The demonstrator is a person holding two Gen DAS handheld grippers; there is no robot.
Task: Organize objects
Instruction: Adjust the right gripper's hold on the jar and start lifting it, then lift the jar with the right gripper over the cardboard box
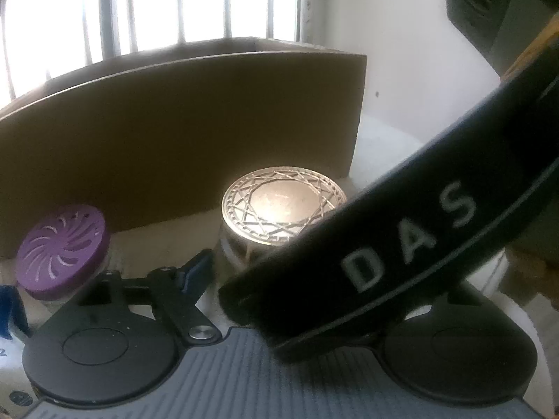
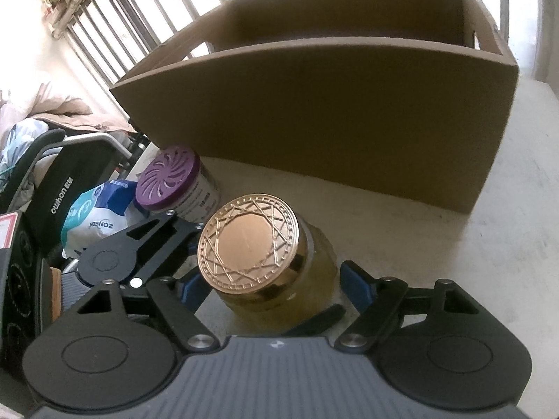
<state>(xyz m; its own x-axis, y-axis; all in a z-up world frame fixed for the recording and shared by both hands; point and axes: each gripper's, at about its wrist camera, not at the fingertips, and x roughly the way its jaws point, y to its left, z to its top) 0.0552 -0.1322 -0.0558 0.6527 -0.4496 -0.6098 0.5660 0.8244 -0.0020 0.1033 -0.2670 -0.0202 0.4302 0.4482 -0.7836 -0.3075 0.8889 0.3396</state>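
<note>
A glass jar with a gold patterned lid [image 2: 248, 245] stands on the pale table, between the blue-padded fingers [image 2: 353, 281] of my right gripper [image 2: 270, 284]; the jaws are wide and I see no firm contact. The same jar [image 1: 284, 206] shows in the left wrist view. A can with a purple slotted lid [image 2: 167, 181] stands to its left, also in the left wrist view [image 1: 62, 245]. A brown cardboard box [image 2: 314, 111] stands open behind them. My left gripper shows one blue finger [image 1: 195, 272]; a black strap marked DAS [image 1: 401, 255] hides its other finger.
The left gripper's body [image 2: 115, 258] sits just left of the jar in the right wrist view. A white and blue bag [image 2: 97, 216] and a black bag [image 2: 59, 188] lie at the table's left. A barred window [image 1: 174, 3] is behind the box.
</note>
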